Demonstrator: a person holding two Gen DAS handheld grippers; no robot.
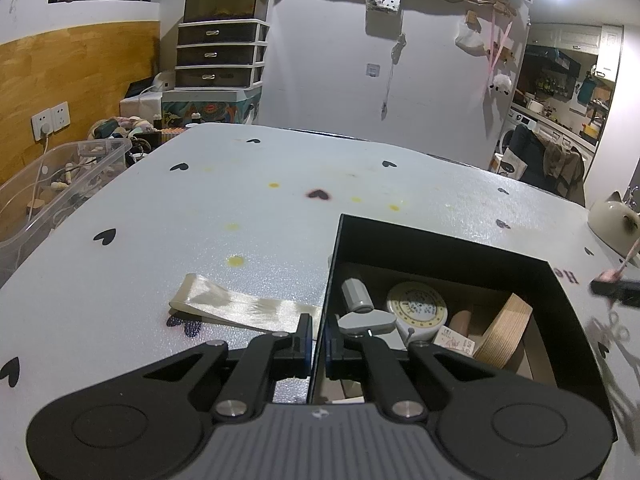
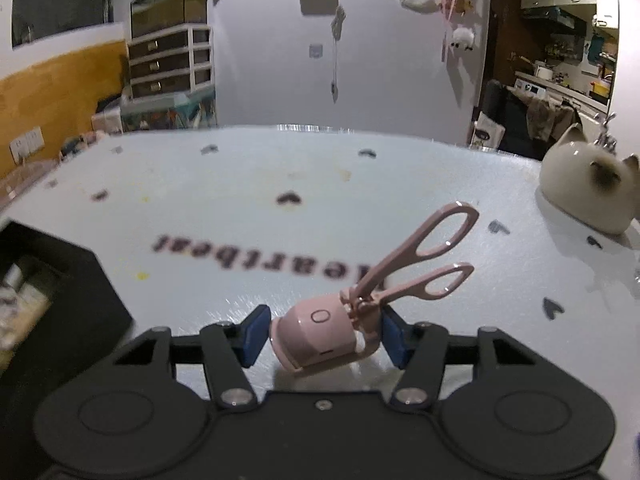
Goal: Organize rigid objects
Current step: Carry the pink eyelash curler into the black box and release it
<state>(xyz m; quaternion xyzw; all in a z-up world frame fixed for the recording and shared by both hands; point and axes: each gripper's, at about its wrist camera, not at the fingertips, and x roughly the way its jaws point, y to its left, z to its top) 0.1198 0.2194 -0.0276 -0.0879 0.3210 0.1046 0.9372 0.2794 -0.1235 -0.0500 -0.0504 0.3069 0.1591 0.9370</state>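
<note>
A black open box (image 1: 440,240) sits on the white heart-print table. Inside it lie a round tape measure (image 1: 416,306), a grey plastic piece (image 1: 356,294) and a wooden ring (image 1: 504,332). My left gripper (image 1: 319,338) is shut on the box's left wall, one finger outside it and one inside. In the right wrist view, a pink eyelash curler (image 2: 320,320) sits between the blue pads of my right gripper (image 2: 325,338). Both pads touch its body, and its looped handles (image 2: 440,236) stick up to the right. The box's corner (image 2: 60,280) shows at the left.
A cream satin ribbon (image 1: 240,308) lies on the table left of the box. A cat-shaped ceramic pot (image 2: 584,188) stands at the table's right edge. A clear plastic bin (image 1: 52,184) with odds and ends sits beyond the left edge.
</note>
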